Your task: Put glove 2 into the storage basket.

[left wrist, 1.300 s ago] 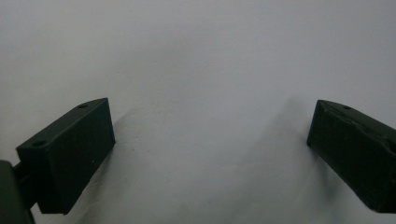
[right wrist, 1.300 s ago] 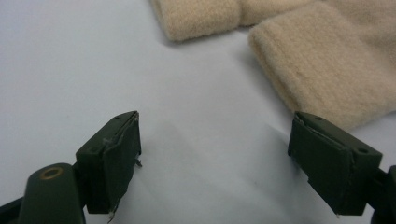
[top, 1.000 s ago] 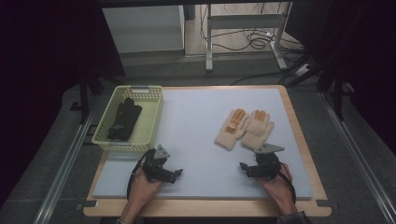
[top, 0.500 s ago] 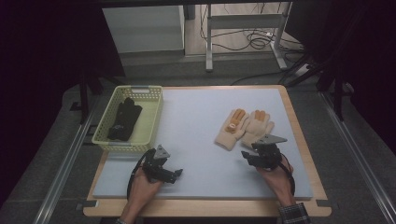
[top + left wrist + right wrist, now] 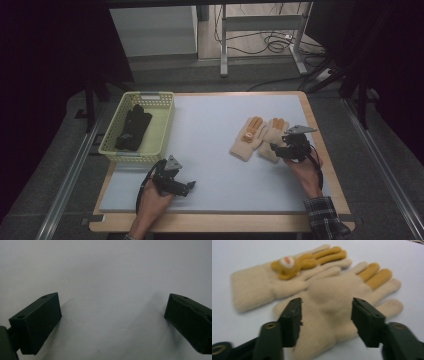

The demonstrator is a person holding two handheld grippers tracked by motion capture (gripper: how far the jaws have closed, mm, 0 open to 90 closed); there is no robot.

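Just ahead of the right gripper, whose jaws have just been opening with nothing clamped, lies the cream knitted glove; closing carelessly could snag its overlapping twin.

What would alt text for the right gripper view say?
The right claw hovers open over the nearer of two cream knit gloves with orange fingertips, lying on a pale table. Its jaws have just been opening, touching nothing.

Right tongs jaws apart, just opening over nearer cream glove, unpinched, second glove touching beside it, pale worktop
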